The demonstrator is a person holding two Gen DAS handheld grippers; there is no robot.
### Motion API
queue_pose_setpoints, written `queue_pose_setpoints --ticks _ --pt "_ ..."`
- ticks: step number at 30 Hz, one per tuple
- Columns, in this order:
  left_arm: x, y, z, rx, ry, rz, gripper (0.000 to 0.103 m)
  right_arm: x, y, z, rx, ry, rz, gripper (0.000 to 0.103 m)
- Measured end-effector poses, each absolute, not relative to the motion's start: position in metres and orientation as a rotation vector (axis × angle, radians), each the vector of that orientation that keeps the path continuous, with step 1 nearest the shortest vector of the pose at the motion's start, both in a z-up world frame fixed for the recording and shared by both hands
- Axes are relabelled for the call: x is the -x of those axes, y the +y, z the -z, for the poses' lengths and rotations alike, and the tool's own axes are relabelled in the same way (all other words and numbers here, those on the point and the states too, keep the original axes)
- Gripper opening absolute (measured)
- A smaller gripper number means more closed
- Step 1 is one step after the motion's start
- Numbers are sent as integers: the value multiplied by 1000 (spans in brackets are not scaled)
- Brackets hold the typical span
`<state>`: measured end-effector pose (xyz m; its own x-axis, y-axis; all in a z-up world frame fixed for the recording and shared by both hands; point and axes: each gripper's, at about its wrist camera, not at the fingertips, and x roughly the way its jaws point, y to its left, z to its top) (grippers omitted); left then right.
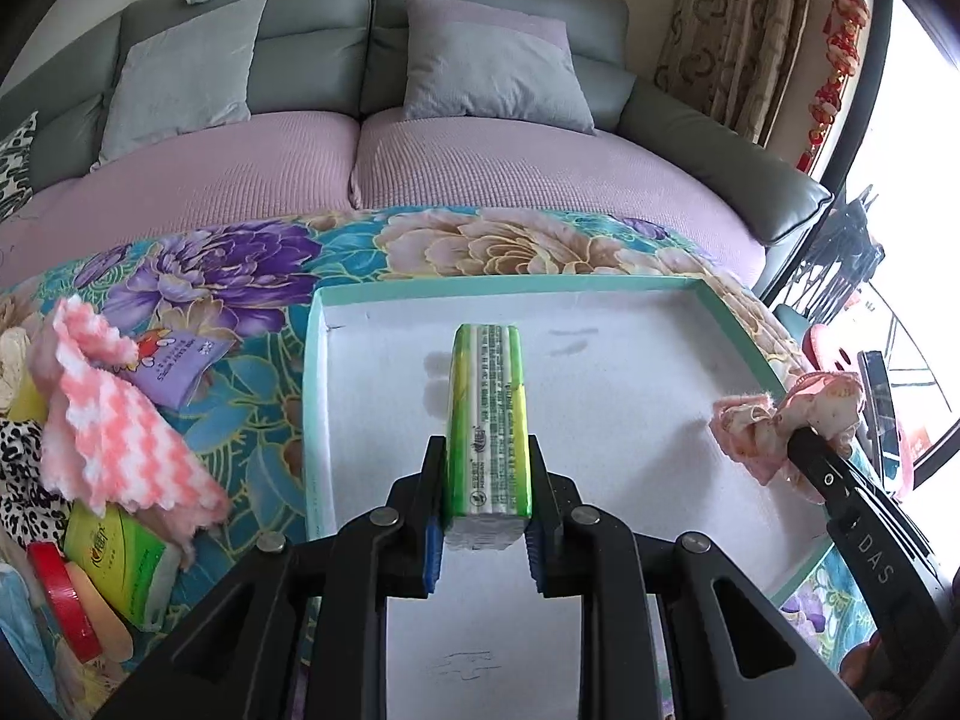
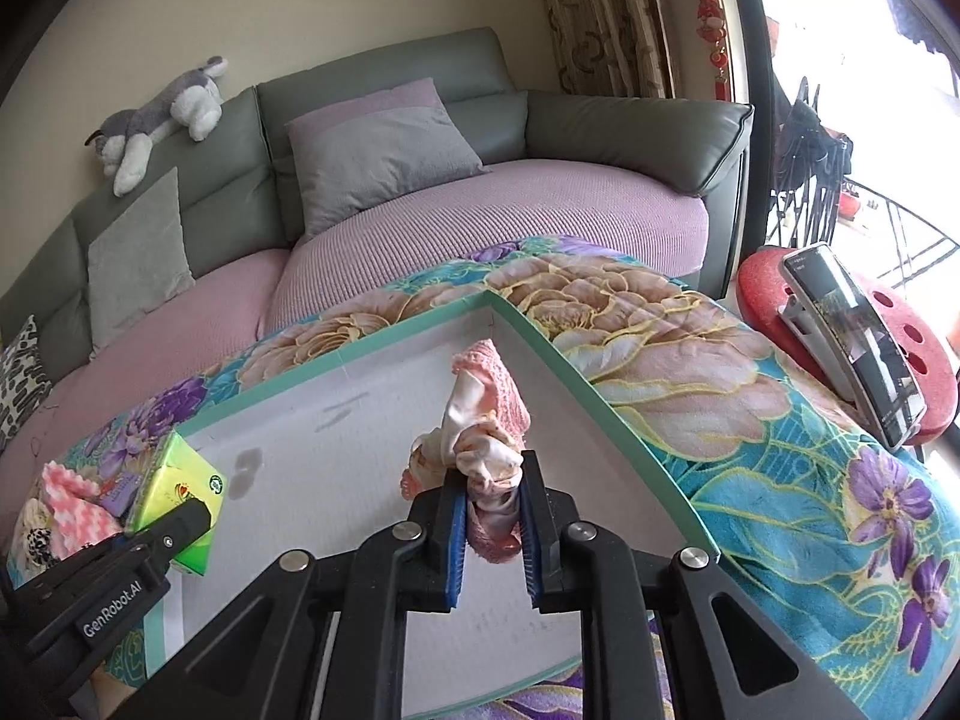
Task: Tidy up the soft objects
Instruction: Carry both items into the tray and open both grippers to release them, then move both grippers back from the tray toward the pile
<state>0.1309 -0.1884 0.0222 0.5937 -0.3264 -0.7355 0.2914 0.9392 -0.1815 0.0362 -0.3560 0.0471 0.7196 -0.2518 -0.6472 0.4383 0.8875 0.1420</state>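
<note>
- Left gripper (image 1: 486,456): I see its jaws clamped on the sides of a green tissue pack (image 1: 487,420), which stands on its narrow edge and points straight ahead of the fingers, over the white floor of the shallow box.
- Right gripper (image 2: 493,483): I see both blue pads pressed on a bunched pink cloth (image 2: 486,438); most of the fabric rises ahead of the fingertips and a small fold hangs below them.
- Box (image 1: 315,396): teal-rimmed, white inside, it lies under both grippers; its far corner is just beyond the right gripper's cloth. Whether either held item touches the box floor, I cannot tell from these angles.
- To the left of the left gripper, outside the box: a pink-and-white knitted cloth (image 1: 114,438), a purple packet (image 1: 174,369), a second green tissue pack (image 1: 120,564) and a red tape roll (image 1: 60,597), all on the floral blanket (image 1: 228,276).
- To the right of the right gripper: a phone (image 2: 852,348) propped on a red stool (image 2: 924,360).
</note>
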Motion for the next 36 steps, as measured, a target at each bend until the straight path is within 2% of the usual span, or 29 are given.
queue_pose_setpoints --ticks 7,9,10,11,12,14,15,16,18,22,24,26,28,36 --pt "-135 -182 -19 70 880 367 24 -40 -350 -43 -276 685 385 18" --pt "-135 -181 -19 65 883 361 29 -40 -349 -43 -276 687 387 18" --pt "-135 -180 -19 63 882 356 40 -41 -349 -42 -276 693 391 18" --pt "-134 -179 -21 65 876 350 52 -41 -349 -42 -276 696 395 24" --pt "-133 -178 -22 70 870 348 55 -41 -349 -41 -281 697 398 28" --pt "-133 -175 -25 80 857 347 58 -41 -351 -40 -290 700 398 48" --pt "-133 -174 -26 80 854 346 59 -40 -351 -40 -293 697 397 53" --pt "-133 -174 -26 79 855 345 62 -39 -351 -41 -297 693 396 57" --pt "-133 -173 -27 77 860 342 66 -39 -351 -42 -301 688 391 58" --pt "-132 -164 -32 108 843 322 82 -41 -345 -42 -284 693 370 75" --pt "-131 -159 -35 115 834 298 84 -42 -343 -42 -280 692 356 80" --pt "-130 -153 -39 115 828 264 85 -43 -342 -42 -280 697 346 95" --pt "-130 -148 -41 118 828 233 94 -43 -340 -42 -281 703 336 103" --pt "-123 -123 -47 129 804 139 97 -42 -332 -46 -238 725 321 103"
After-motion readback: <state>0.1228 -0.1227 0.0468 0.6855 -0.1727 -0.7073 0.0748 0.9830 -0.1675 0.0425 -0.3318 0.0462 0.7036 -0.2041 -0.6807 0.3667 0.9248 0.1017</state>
